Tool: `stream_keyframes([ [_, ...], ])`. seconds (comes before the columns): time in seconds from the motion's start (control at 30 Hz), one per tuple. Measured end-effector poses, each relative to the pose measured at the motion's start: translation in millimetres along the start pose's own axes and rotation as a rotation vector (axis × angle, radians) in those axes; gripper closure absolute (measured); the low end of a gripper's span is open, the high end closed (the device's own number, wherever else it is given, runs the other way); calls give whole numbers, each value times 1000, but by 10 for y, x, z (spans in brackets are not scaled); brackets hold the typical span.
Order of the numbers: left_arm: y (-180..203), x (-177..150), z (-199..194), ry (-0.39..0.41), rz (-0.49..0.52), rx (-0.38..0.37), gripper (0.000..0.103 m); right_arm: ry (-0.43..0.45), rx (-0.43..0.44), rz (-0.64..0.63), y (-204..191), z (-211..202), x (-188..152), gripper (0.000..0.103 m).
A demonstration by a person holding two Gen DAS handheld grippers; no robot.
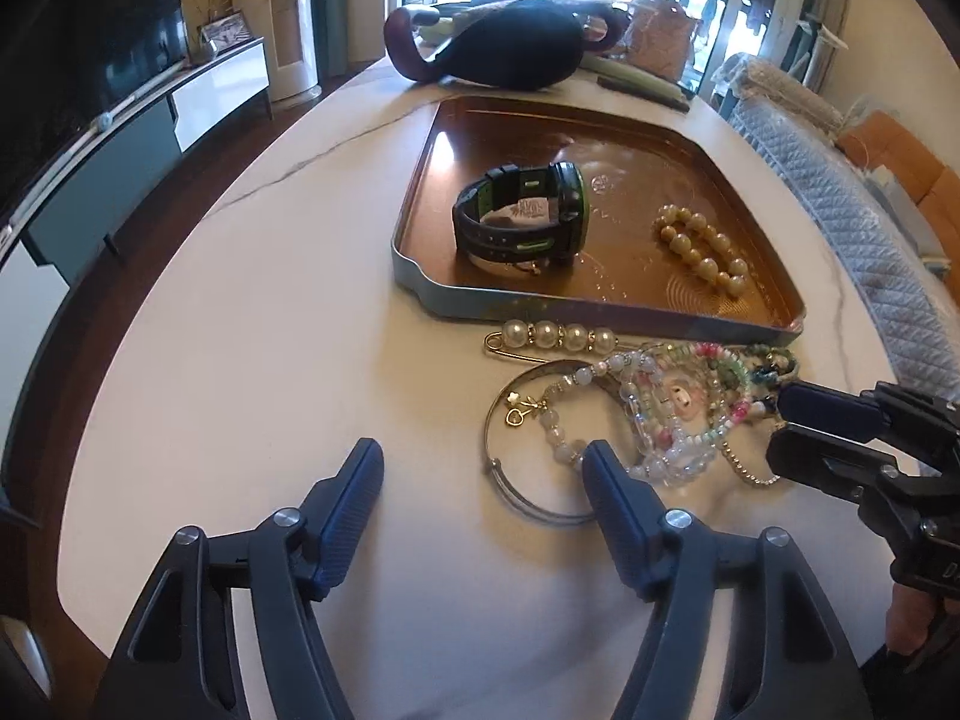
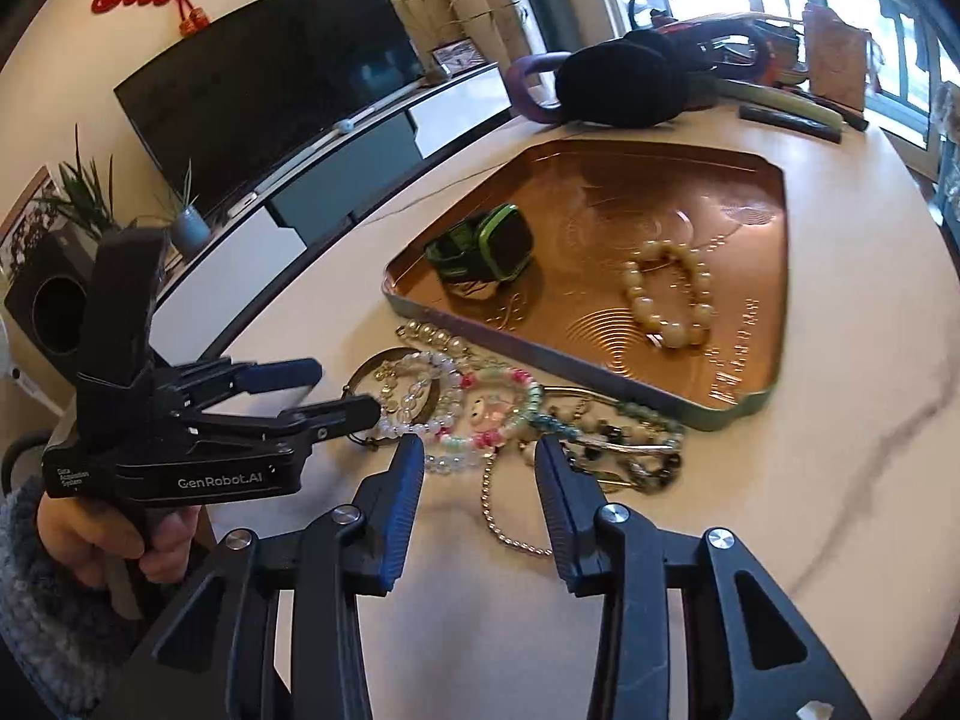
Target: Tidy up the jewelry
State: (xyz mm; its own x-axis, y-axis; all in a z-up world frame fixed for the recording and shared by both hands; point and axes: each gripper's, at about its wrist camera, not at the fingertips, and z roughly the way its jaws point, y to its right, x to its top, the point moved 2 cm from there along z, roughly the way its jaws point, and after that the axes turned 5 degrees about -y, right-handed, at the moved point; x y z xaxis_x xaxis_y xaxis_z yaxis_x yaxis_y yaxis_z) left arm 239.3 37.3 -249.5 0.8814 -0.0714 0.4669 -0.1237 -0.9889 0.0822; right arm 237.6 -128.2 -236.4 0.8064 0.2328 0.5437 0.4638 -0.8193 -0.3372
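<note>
Item: copper-toned tray [image 1: 420, 204] on the white marbled table [image 1: 252, 348]. It contained a black-and-green watch [image 1: 519, 213] at left and a cream bead bracelet [image 1: 699, 249] at right.

Item: loose jewelry heap [image 2: 498, 420] on the table just beside the tray's near rim, comprising a pearl pin [image 1: 555, 336], a gold bangle [image 1: 498, 468], pastel bead strands and a ball chain [image 2: 510, 516].

Left gripper [image 1: 483, 474]: fingers spread open, empty, the right-hand finger over the bangle.

Right gripper [image 2: 477, 480]: fingers parted, holding nothing, poised over the heap's near edge.
</note>
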Motion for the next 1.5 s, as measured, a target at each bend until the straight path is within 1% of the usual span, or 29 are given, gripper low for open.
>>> stream_keyframes([
  [0.03,19,7,4,1,14,4,38,-6,8,8,-1,39,5,72],
  [0.07,32,12,11,2,26,12,44,-8,22,19,8,58,13,76],
  [0.1,44,17,8,4,35,19,53,-9,40,33,23,87,22,76],
  [0.13,51,21,5,5,43,20,57,-10,48,44,39,110,33,76],
  [0.2,62,33,9,6,58,15,69,-13,44,54,80,143,52,77],
  [0.23,66,34,10,6,62,11,72,-16,40,57,93,164,62,77],
  [0.3,73,44,10,2,62,-7,83,-27,31,63,114,228,87,77],
  [0.33,72,48,12,-1,60,-15,84,-34,29,66,122,259,89,78],
  [0.4,61,60,12,-6,49,-31,88,-21,11,66,132,258,98,84],
  [0.47,38,71,-15,3,38,-48,91,-11,10,66,147,227,97,88],
  [0.5,18,82,-53,17,28,-55,91,-3,5,64,152,201,97,92],
  [0.57,-13,101,-136,47,13,-55,91,23,-1,61,154,123,102,95],
  [0.63,-52,109,-236,77,3,-58,91,52,-6,61,154,21,112,96],
  [0.7,-75,108,-279,87,0,-54,91,78,-8,61,153,-85,121,96],
  [0.77,-87,88,-253,67,7,-55,91,100,-32,48,147,-167,115,96],
  [0.87,-106,17,-107,-14,-24,-52,88,97,-67,36,158,-196,98,96],
  [0.9,-110,7,-127,-2,-33,-62,84,89,-73,36,165,-183,92,96],
  [1.0,-74,-10,-132,-13,-13,-53,73,67,-66,45,180,-138,71,96],
  [1.07,-96,-6,-168,3,-34,-75,71,61,-65,39,168,-131,60,96],
  [1.13,-116,10,-190,7,-51,-111,65,62,-72,26,142,-139,50,96],
  [1.17,-111,4,-175,2,-49,-112,62,62,-74,20,131,-134,45,96],
  [1.23,-75,-9,-98,-27,-29,-114,62,59,-78,14,118,-124,41,96],
  [1.27,-43,-13,-90,-11,-4,-115,68,56,-76,14,117,-115,41,96],
  [1.3,-1,-6,-56,-15,38,-108,91,52,-75,15,120,-109,39,96],
  [1.33,20,16,-45,-4,73,-76,93,50,-75,16,123,-104,39,96],
  [1.37,3,39,-32,-5,66,-85,96,50,-73,16,124,-105,40,96],
  [1.4,-42,66,-13,-14,38,-112,98,51,-71,16,122,-106,41,96],
  [1.47,-91,90,3,-26,9,-140,98,55,-69,14,119,-120,45,96],
  [1.5,-109,89,-4,-26,-3,-141,98,59,-68,13,120,-134,42,96],
])
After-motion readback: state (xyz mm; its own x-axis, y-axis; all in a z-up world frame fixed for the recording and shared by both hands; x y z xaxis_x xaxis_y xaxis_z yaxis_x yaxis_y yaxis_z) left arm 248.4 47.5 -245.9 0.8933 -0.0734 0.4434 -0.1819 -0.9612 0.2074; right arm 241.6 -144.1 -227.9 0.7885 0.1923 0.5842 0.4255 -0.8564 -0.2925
